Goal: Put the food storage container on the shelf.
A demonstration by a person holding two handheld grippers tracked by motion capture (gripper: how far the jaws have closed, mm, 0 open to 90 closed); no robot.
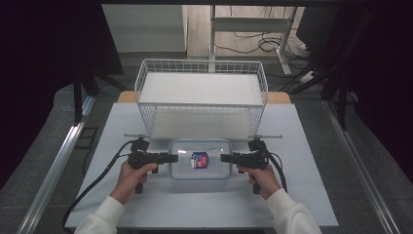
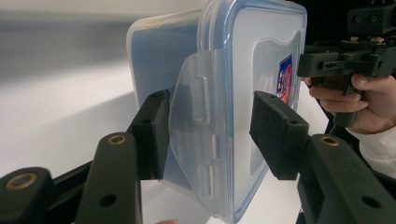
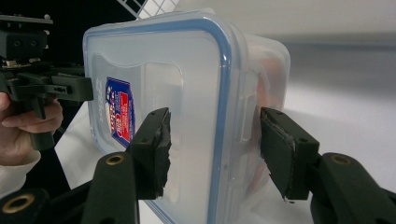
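The lidded container (image 1: 200,159) lies long axis 9-to-3 between both grippers. Left gripper (image 1: 171,158) at 9 and right gripper (image 1: 225,157) at 3 stand spread, straddling its end latches, equally near.

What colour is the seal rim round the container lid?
Blue, running round the clear lid of the container; the right gripper view shows it best.

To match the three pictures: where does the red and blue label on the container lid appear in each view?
High view: label at centre, between both grippers.
Left gripper view: right of centre, seen edge-on.
Right gripper view: left of centre.
Shared landmark: the lid's blue rim.
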